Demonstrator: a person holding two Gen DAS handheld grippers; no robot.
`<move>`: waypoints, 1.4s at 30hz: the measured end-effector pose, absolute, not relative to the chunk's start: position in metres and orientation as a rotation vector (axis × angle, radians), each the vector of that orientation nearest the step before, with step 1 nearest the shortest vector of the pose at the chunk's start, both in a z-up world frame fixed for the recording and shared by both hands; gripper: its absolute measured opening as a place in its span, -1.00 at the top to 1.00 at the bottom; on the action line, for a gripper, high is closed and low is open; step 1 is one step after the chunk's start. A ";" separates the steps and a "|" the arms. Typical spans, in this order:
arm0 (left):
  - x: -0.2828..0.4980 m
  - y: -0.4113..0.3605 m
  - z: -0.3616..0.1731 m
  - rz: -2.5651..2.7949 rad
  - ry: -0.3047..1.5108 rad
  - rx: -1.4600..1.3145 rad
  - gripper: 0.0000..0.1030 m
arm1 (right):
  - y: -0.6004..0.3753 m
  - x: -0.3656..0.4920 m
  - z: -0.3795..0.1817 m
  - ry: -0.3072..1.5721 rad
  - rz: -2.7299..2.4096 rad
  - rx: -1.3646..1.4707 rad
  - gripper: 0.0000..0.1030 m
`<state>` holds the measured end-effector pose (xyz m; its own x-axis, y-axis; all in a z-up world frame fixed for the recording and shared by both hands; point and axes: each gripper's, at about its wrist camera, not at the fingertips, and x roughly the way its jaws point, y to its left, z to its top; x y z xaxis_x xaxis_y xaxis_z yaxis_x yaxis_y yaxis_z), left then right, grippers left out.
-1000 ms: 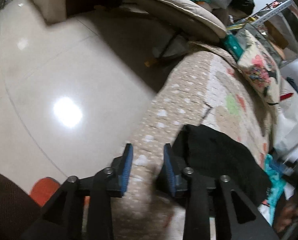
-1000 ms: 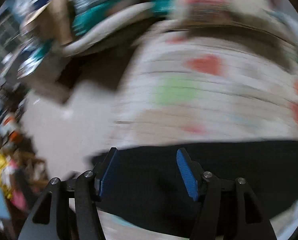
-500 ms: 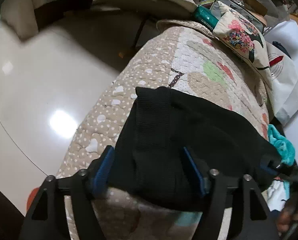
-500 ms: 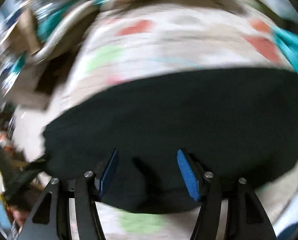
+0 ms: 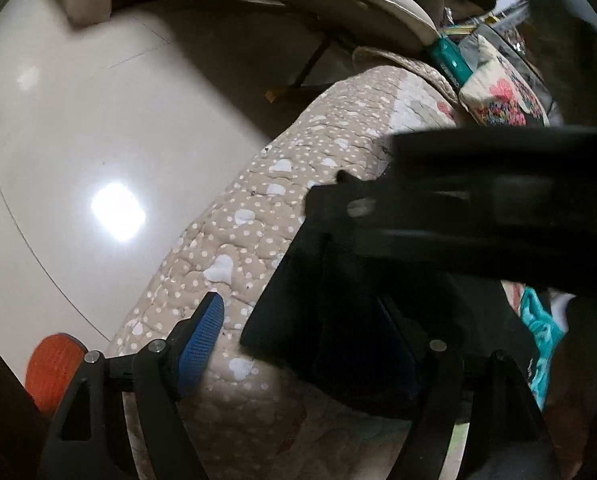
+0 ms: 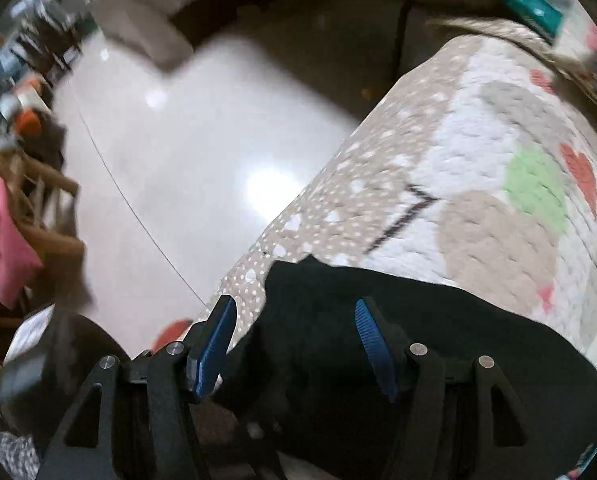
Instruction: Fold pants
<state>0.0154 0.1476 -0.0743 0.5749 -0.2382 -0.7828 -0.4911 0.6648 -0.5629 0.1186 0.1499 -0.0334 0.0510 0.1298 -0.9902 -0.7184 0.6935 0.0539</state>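
1. The black pants (image 5: 338, 300) lie folded on the quilt (image 5: 258, 216), near its edge.
2. The left gripper (image 5: 302, 332) has just been opening; its jaws stand spread around the pants' corner, not pressing.
3. The right gripper (image 6: 294, 340) hangs spread above the pants (image 6: 418, 340).
4. No writing is readable.

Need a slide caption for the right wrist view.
Open right tool over black pants on a patterned quilt.
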 end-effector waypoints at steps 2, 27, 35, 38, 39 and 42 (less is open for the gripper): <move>0.017 0.150 -0.080 0.160 1.004 -0.887 -0.45 | 0.159 0.122 -0.048 1.413 0.629 -0.596 -0.28; 0.048 0.022 0.019 -0.244 0.963 -0.611 0.60 | -0.027 0.129 0.048 1.221 0.541 -0.152 0.65; 0.073 -0.074 -0.001 -0.337 1.084 -0.418 0.45 | -0.177 0.138 0.018 1.219 0.308 0.005 0.46; 0.054 -0.071 0.003 -0.431 1.102 -0.457 0.27 | -0.232 0.138 0.005 1.195 0.146 0.029 0.34; 0.046 -0.065 0.007 -0.455 1.097 -0.453 0.24 | -0.244 0.138 0.003 1.192 0.115 0.050 0.31; 0.029 -0.042 0.013 -0.453 1.073 -0.470 0.20 | -0.277 0.135 0.019 1.125 0.077 0.185 0.28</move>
